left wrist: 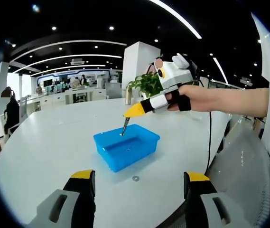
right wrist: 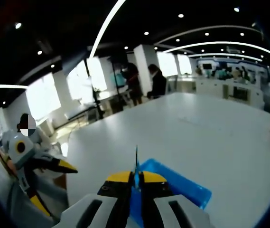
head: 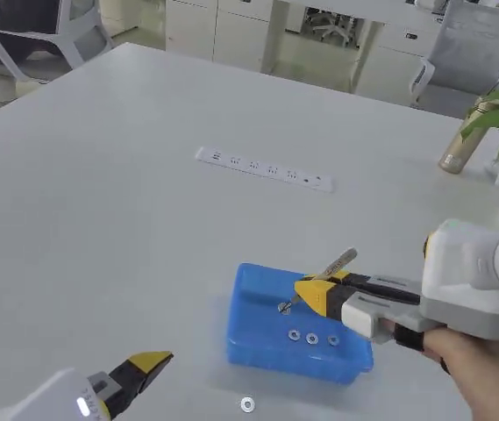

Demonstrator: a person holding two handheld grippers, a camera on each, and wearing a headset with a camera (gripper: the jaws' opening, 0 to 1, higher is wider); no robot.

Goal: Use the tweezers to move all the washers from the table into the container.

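Left gripper [left wrist: 139,176]: nearest the camera, at the near left, held low over the table [head: 100,219]. Its jaws stand wide apart and grip nothing.
Loose washer [head: 247,404]: lies flat on the table just outside the container's near wall, right of the left gripper. It is a ring, so it has no long axis to line up with.
Container [head: 251,303]: blue open tray, centre right, upright on the table.
Contents: three washers [head: 311,338] in a row on the floor towards the near right. The left part of the floor is bare.
Tweezers [head: 338,262]: long axis runs from the handle at the far right down to the tips at the near left. The tips hang over the container interior. A small ring-like item at the tips appears to be a washer, but it is too small to confirm.
Right gripper [head: 310,294]: at the right, jaws closed onto the tweezers body.
Governing relation: from the tweezers tips, the loose washer lies nearer and slightly left, beyond the near wall. The left gripper is closer to it, but the right gripper carries the tool.
Judgement: release over the tray, then reach over the near wall.
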